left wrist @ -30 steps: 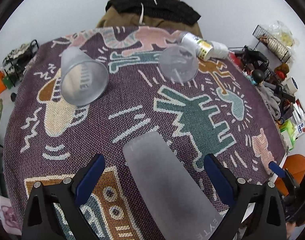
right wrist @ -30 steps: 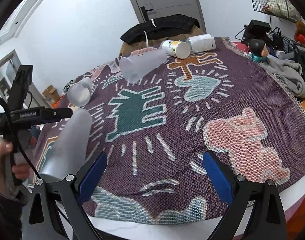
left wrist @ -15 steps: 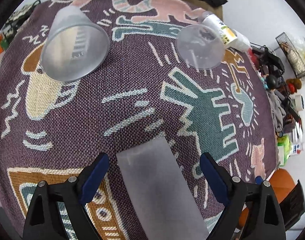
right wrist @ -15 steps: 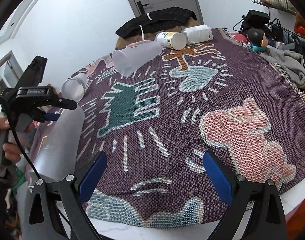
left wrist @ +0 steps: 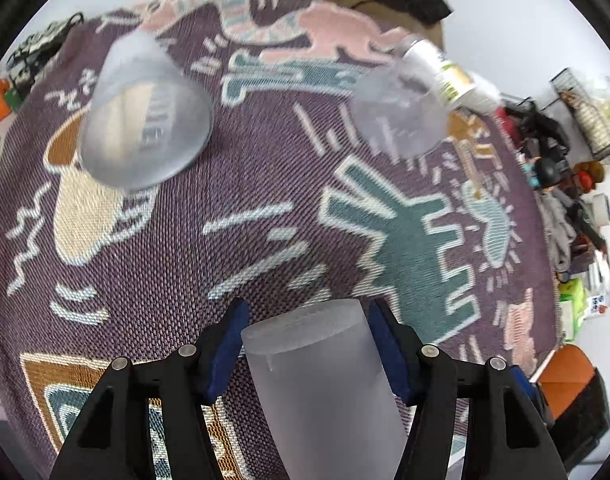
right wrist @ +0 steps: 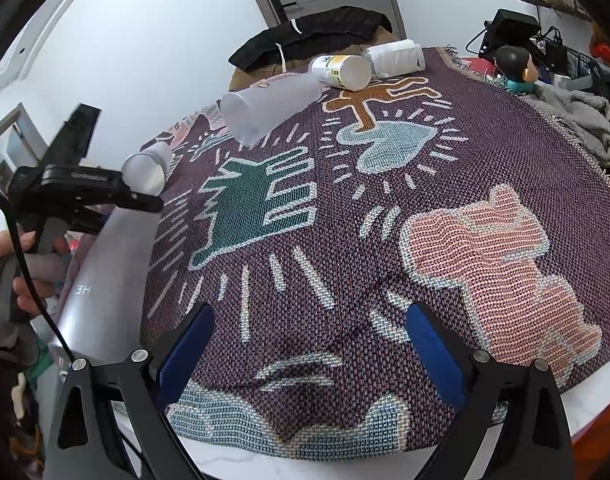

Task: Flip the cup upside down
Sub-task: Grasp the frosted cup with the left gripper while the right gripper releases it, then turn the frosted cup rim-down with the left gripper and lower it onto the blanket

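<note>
My left gripper (left wrist: 309,340) is shut on a frosted cup (left wrist: 325,392), its blue pads pressed on both sides near the cup's flat end. The cup lies on its side along the fingers at the table's near edge. The right wrist view shows the same cup (right wrist: 105,272) under the left gripper's body (right wrist: 85,192). My right gripper (right wrist: 309,344) is open and empty above the cloth's near edge. Two more frosted cups lie on their sides: one at the far left (left wrist: 145,116) and one further right (left wrist: 397,116), both also in the right wrist view (right wrist: 145,168) (right wrist: 269,108).
A patterned purple cloth (right wrist: 345,220) covers the round table. A white-yellow can (right wrist: 341,70) and a white roll (right wrist: 395,56) lie at the far edge. A chair with dark clothing (right wrist: 313,36) stands behind. Clutter and a grey cloth (right wrist: 577,120) sit at the right.
My left gripper's fingers have closed from wide open onto the frosted cup lying between them. The right gripper has stayed open and moved only slightly.
</note>
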